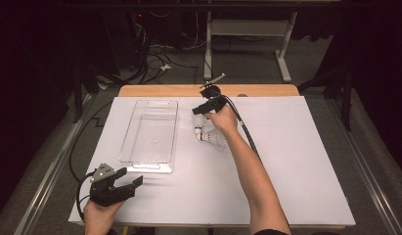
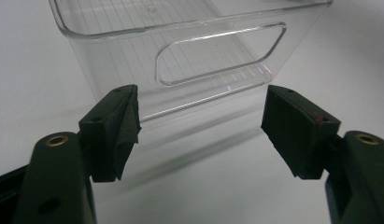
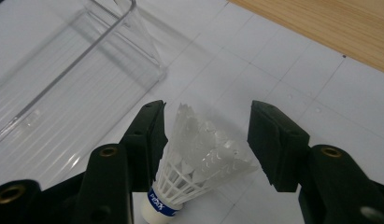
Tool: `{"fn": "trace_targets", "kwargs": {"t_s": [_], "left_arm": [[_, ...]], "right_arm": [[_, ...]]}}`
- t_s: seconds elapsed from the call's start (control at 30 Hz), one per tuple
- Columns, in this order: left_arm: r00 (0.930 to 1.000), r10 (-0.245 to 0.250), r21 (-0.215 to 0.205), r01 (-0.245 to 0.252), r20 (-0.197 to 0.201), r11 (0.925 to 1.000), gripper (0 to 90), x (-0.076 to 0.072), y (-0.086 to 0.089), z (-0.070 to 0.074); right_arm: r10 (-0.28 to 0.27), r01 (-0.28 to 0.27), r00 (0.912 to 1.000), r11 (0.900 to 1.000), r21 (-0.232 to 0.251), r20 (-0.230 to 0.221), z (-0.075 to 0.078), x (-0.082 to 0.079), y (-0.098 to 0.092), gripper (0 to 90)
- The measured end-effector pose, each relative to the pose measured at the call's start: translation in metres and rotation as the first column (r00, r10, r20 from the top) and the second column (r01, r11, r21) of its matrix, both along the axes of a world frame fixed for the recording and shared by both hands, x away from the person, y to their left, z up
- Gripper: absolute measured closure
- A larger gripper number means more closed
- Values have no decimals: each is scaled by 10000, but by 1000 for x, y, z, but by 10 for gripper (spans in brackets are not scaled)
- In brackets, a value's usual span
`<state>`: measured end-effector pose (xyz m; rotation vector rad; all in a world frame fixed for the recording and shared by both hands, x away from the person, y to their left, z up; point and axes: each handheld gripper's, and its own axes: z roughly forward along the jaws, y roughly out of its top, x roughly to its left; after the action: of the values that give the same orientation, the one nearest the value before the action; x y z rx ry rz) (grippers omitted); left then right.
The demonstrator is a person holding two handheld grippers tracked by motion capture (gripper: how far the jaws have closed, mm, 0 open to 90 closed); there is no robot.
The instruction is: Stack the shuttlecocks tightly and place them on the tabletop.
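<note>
The left gripper (image 1: pixel 132 183) rests on the white surface (image 1: pixel 296 166) just off the near short end of the clear, ribbed plastic bin (image 1: pixel 150 131), the landmark here. Its jaws are released and stand wide apart; in the left gripper view (image 2: pixel 201 130) the bin's cut-out handle wall (image 2: pixel 217 53) shows between them, farther off and untouched.

To the right of the bin, beside its far half, lies the white feathered shuttlecock (image 1: pixel 212 137) with its blue-banded cork base. The right gripper (image 1: pixel 198 120) reaches over it from the person's side. In the right gripper view (image 3: pixel 206 140) the shuttlecock (image 3: pixel 199 158) sits between the jaws, skirt fanning forward. The left jaw is against the feathers, or nearly so; the right jaw stands clear, so the jaws are released, not yet clamped. The bin's corner (image 3: pixel 133 28) lies up and left.
</note>
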<state>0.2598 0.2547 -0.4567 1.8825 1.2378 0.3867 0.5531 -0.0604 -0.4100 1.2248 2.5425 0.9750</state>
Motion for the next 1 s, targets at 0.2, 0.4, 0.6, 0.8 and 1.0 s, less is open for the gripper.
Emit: {"fn": "trace_targets", "kwargs": {"t_s": [0.2,0.4,0.6,0.8,1.0], "left_arm": [[10000,-48,34,48,-4,10000,288,0,0,0],[10000,-32,28,32,15,10000,288,-1,0,0],[10000,-42,45,42,14,10000,288,-1,0,0],[10000,-51,59,51,18,10000,288,-1,0,0],[10000,-57,62,57,18,10000,288,-1,0,0]], "right_arm": [[116,-117,9999,9995,-306,-50,-3,0,3,507],[115,-120,9999,9987,-492,-118,-2,-1,4,605],[130,-137,9998,9984,-557,-125,-1,-2,4,696],[164,-170,9998,9987,-490,-126,1,-2,2,761],[254,-257,9996,9991,-342,-93,3,-2,1,844]]}}
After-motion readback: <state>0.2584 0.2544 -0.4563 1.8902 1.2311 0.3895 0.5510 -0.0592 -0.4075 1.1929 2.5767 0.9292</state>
